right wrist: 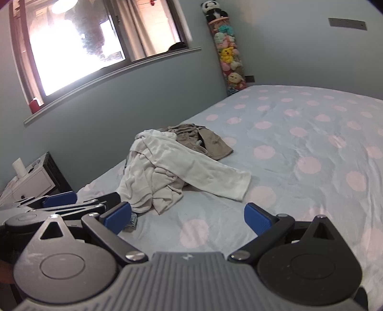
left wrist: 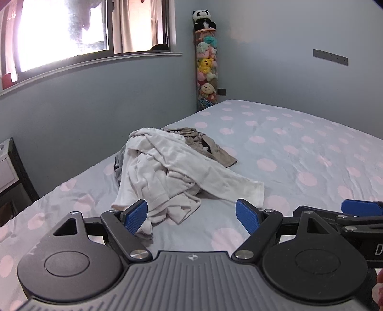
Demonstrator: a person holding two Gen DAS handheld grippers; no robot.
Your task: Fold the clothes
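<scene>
**Both grippers hover spread above an unfolded heap on the spotted bed**

From my remote seat, I see the left gripper (left wrist: 191, 216) held low over the bedsheet (left wrist: 299, 148), its blue pads (left wrist: 136, 216) spread wide with nothing between them. The right gripper (right wrist: 188, 219) sits just beside it, equally wide apart and holding nothing; its blue-tipped linkage pokes into the left camera's right edge, as the left one's does into the right camera's left edge.

The clothes pile (left wrist: 172, 165) lies ahead of both grippers, near the bed's left edge by the wall under the window (left wrist: 64, 31). A crumpled white long-sleeved top (right wrist: 167, 172) lies uppermost, one sleeve (right wrist: 215, 179) stretched flat to the right across the pale blue sheet with pink dots. A taupe garment (right wrist: 203, 141) is bunched behind it, touching it. The left gripper's left pad overlaps the heap's near edge in view; I cannot tell whether it touches.

A tall clear tube of plush toys (left wrist: 207, 64), topped by a panda (left wrist: 203, 19), stands in the corner. A white nightstand (right wrist: 33, 181) sits left of the bed.
</scene>
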